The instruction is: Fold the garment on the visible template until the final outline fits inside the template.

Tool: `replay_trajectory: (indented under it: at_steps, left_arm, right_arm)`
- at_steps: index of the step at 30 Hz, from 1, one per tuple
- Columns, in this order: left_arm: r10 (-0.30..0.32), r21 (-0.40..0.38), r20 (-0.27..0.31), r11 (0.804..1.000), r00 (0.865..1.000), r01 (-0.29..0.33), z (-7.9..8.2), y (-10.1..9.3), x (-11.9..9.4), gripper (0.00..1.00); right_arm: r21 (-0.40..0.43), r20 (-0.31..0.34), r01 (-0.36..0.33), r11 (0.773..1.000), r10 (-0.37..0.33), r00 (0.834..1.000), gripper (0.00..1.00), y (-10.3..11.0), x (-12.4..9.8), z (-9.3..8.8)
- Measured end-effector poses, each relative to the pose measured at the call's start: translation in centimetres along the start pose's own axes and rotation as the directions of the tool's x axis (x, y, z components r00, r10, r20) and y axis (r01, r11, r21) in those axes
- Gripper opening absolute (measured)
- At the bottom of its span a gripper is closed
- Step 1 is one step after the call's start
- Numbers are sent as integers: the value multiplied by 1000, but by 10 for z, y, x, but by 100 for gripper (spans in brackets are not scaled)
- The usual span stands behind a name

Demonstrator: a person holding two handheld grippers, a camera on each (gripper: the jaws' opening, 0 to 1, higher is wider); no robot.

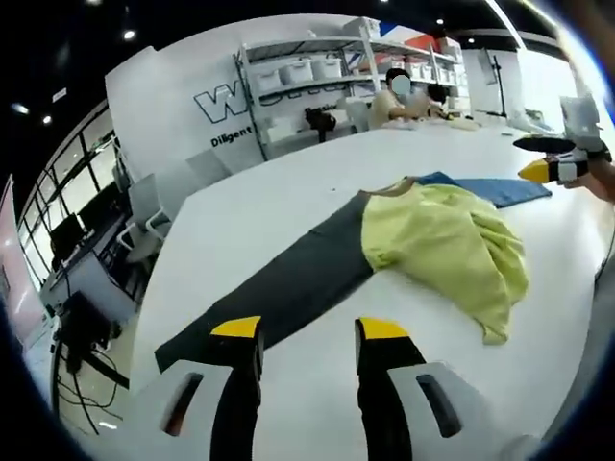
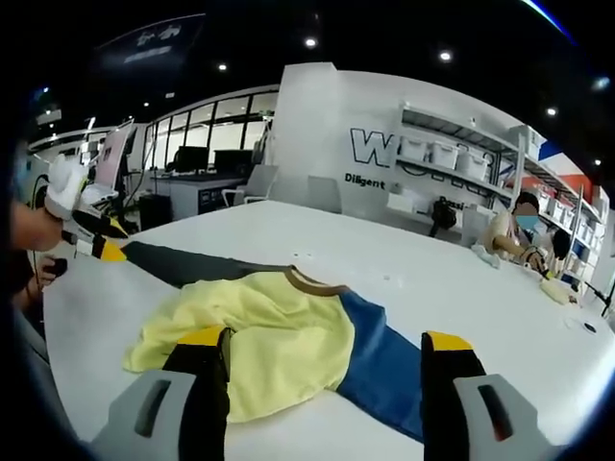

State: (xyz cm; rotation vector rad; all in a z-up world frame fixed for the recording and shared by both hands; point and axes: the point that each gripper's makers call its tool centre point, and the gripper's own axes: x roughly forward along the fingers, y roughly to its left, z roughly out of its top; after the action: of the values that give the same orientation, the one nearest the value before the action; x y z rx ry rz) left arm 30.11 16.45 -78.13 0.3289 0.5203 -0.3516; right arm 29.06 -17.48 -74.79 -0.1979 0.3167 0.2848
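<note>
The rumpled yellow cloth garment lies unfolded across the dark-and-blue flat template on the white tabletop; folding seems barely begun. Beside the garment, the left tool and right tool gape wide, holding nothing.

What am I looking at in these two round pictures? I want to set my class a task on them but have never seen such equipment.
A person holds a two-jaw gripper in each hand, and a fisheye camera rides on each one, looking forward along its jaws. So one picture is the left gripper view and the other the right gripper view. The left gripper and the right gripper both stand open and hold nothing. On the white table lies a crumpled yellow garment with a brown collar. It rests across a dark grey mat and a blue mat, apparently the folding template. People sit at the shelves behind.
</note>
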Motion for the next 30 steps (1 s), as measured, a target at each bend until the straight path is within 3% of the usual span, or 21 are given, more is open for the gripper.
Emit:
replay_trajectory:
  at_steps: [7, 15, 25, 30]
  left_arm:
    - [-22, -23, 23, 999, 999, 23, 10, -22, -1, 33]
    - [-92, -28, 37, 995, 995, 93, 17, -68, -5, 32]
    - [-180, 2, 29, 984, 983, 180, 16, -117, -12, 32]
    - [-231, 20, -3, 973, 973, 231, 5, -142, -15, 32]
  right_arm:
    - [-11, 4, -11, 1000, 11, 1000, 81, 5, -1, 4]
    - [-25, 4, -27, 999, 27, 1000, 81, 12, -5, 5]
    - [-49, 3, -54, 997, 55, 999, 80, 26, -13, 6]
    - [-56, 8, -62, 997, 62, 998, 80, 29, -16, 7]
